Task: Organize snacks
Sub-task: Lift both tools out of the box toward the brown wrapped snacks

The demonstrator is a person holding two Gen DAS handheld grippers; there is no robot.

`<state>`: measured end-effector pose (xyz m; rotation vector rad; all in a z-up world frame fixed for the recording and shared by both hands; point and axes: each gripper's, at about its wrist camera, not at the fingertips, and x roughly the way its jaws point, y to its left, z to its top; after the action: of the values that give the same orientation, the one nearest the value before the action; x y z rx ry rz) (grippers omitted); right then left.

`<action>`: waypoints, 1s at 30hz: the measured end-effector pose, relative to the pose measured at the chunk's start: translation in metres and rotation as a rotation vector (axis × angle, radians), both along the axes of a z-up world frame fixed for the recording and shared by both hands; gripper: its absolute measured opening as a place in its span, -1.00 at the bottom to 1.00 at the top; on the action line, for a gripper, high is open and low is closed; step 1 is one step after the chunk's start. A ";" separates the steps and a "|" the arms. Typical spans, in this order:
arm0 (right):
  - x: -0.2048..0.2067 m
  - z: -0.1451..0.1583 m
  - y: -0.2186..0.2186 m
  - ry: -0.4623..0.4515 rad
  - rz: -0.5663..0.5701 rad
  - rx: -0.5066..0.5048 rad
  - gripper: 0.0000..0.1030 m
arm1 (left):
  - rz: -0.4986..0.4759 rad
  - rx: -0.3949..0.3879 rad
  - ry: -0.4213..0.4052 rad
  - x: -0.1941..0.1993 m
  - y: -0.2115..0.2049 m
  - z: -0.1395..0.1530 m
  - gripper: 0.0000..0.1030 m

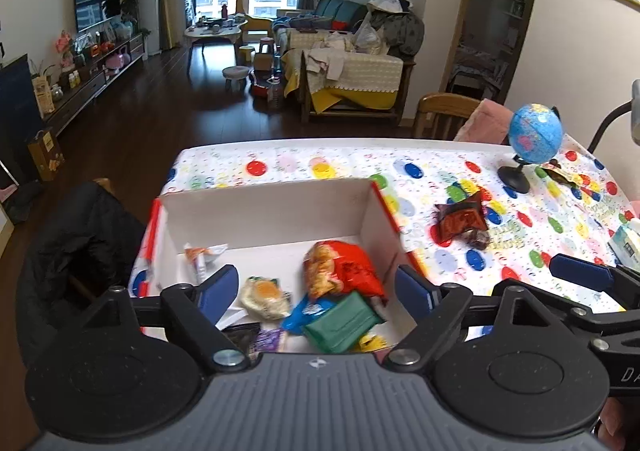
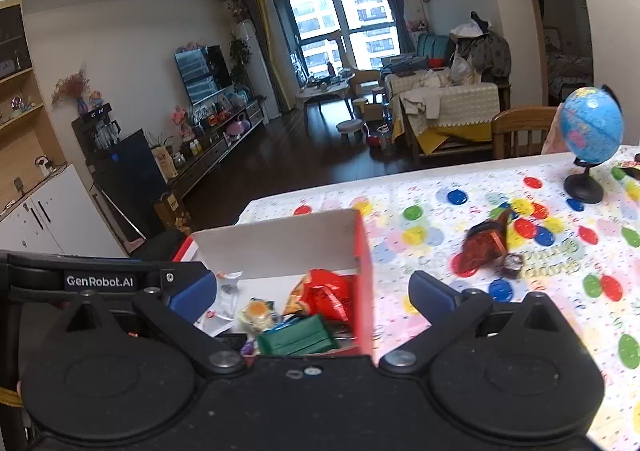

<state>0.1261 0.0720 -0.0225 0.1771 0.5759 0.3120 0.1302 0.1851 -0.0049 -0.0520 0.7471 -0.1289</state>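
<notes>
Dark red crinkly foil snack packet (image 1: 460,225) lies out on the dotted tablecloth (image 1: 560,235), to the right of the white cardboard box w/ red outer sides (image 1: 280,211). Prob. light, soft, slippery film; best pinched at a flat sealed edge, not the puffy middle. It's well apart from both sets of fingers. Left gripper (image 1: 316,289) hangs over the box's snacks, jaws wide, nothing held. Right gripper (image 2: 312,297) likewise spread wide, empty, straddling the box's right wall.
</notes>
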 end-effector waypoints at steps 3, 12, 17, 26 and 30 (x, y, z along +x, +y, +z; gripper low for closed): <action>0.001 0.000 -0.019 0.000 -0.012 -0.002 1.00 | -0.025 -0.015 -0.003 0.004 -0.018 0.000 0.71; 0.014 -0.010 -0.091 0.002 -0.071 -0.021 1.00 | -0.065 -0.050 0.029 0.027 -0.090 -0.010 0.80; 0.030 -0.018 -0.132 0.006 -0.105 -0.070 1.00 | -0.063 -0.039 0.036 0.047 -0.136 -0.019 0.80; 0.071 -0.033 -0.188 0.025 -0.037 -0.199 0.99 | -0.056 0.001 0.088 0.096 -0.207 -0.039 0.80; 0.089 -0.040 -0.199 0.037 0.022 -0.243 0.99 | -0.049 0.016 0.108 0.115 -0.225 -0.048 0.80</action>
<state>0.2147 -0.1274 -0.0629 -0.0576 0.6480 0.2580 0.2454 -0.0397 -0.0530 -0.0258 0.8572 -0.1681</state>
